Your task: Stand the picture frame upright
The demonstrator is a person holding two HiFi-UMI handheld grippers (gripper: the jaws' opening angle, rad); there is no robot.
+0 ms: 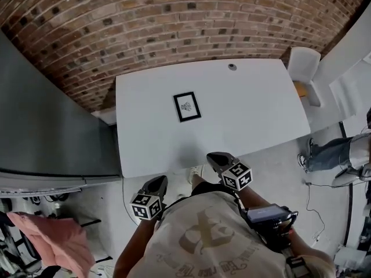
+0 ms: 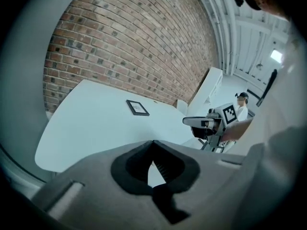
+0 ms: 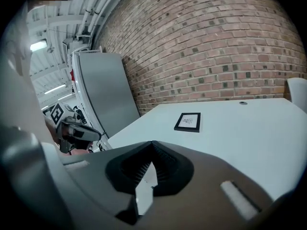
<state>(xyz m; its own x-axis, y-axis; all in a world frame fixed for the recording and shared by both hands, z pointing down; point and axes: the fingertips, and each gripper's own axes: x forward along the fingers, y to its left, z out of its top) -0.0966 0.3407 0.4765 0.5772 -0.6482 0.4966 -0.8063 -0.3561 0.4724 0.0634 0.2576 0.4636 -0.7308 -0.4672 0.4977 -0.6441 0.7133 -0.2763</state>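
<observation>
Flat on white table (image 1: 255, 109), black-edged picture frame (image 1: 186, 106), white insert

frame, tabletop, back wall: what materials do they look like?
picture frame: thin black border with a matte look, likely plastic or painted wood; the pictures don't show which.
table: smooth, even white top with a soft sheen, probably laminate or painted board.
wall: exposed brick, red-brown with pale mortar lines, rough and unpainted.

White table (image 1: 261, 109) sitting just ahead of both jaws, brick wall (image 1: 174, 16) running behind it. Grey cabinet (image 1: 46, 126) standing left of the jaws, white chair (image 1: 304, 67) far right. Pale floor (image 1: 278, 169) showing underneath. Strip light (image 3: 39, 45) glowing overhead.
</observation>
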